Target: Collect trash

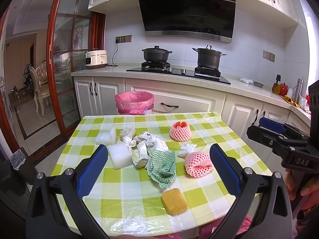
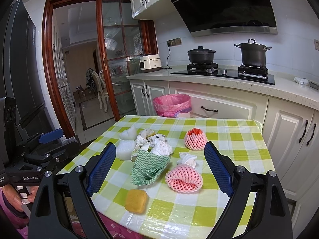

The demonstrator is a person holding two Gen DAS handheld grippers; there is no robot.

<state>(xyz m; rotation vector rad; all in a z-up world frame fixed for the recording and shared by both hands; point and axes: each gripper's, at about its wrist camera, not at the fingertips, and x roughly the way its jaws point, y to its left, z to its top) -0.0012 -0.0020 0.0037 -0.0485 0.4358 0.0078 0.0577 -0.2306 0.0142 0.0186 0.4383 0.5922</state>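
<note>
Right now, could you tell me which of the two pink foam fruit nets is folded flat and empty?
The nearer pink foam net, beside the green wavy cloth; the farther net stands upright.

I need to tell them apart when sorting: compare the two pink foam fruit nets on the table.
The near net lies on its side, folded over and flattened, with nothing visible inside. The far net stands upright in a dome shape with something red showing at its open top. The near net sits beside a crumpled white tissue; the far net stands alone on the checked cloth. Both are pink mesh foam sleeves.
</note>
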